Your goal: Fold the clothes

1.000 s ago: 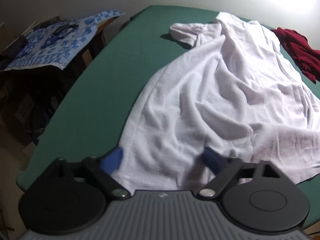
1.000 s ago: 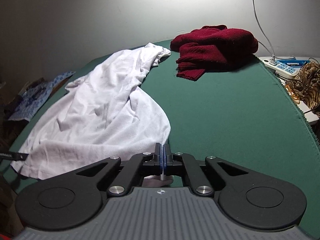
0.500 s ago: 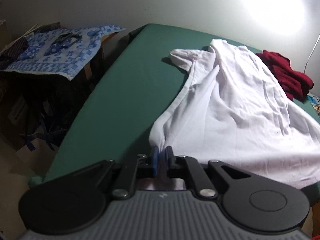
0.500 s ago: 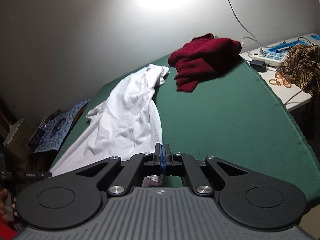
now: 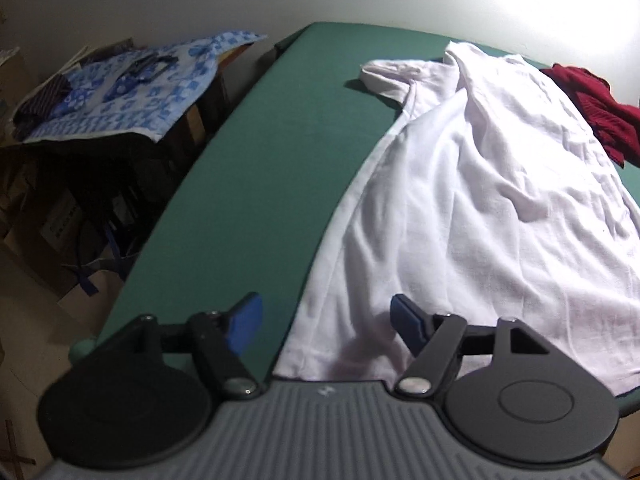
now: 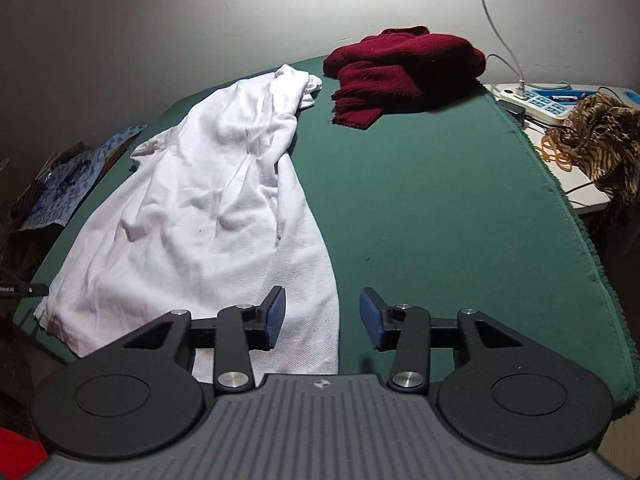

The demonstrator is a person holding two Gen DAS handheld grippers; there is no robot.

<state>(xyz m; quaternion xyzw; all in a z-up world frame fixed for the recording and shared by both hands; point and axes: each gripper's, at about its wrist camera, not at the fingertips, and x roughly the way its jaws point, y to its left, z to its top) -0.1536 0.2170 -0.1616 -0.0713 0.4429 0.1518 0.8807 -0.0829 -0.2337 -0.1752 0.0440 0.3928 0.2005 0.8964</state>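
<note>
A white shirt (image 5: 480,208), soft and creased knit cloth, lies spread along the green felt table (image 5: 280,168), filling the right half of the left wrist frame and the left-centre of the right wrist frame. The left gripper (image 5: 326,322) is wide, its blue pads (image 5: 244,322) straddling the shirt's lower hem edge without pinching it. The right gripper (image 6: 322,316) is also wide, over the hem's other corner. A rumpled dark red sweater (image 6: 400,68) of ribbed knit sits upper centre. A blue-patterned cloth (image 5: 132,88) drapes over boxes at upper left.
</note>
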